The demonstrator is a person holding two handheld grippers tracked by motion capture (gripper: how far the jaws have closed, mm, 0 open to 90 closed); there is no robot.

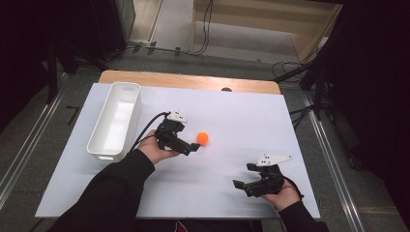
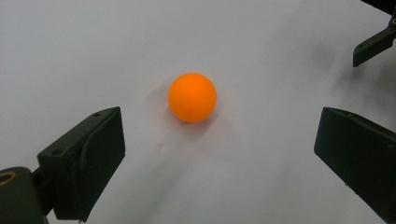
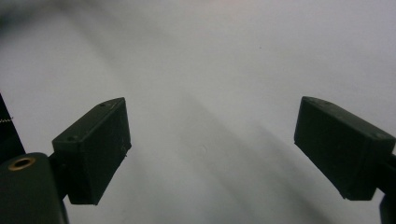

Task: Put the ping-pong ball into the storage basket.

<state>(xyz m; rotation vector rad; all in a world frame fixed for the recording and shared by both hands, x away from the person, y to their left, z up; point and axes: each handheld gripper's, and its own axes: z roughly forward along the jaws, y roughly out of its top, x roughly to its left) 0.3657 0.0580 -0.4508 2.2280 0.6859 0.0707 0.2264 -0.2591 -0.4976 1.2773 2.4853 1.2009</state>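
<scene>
Left gripper [image 2: 219, 140] spread | orange ball [image 2: 192, 97] at 12 o'clock, untouched | advance, centre, close gently | right gripper [image 3: 212, 144] spread, idle.

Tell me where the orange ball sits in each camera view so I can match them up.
High view: orange ball mid-table, just ahead of the left gripper.
Left gripper view: ball centred, beyond the open jaws.
Right gripper view: not in it.
Shared landmark: the white table surface.
</scene>
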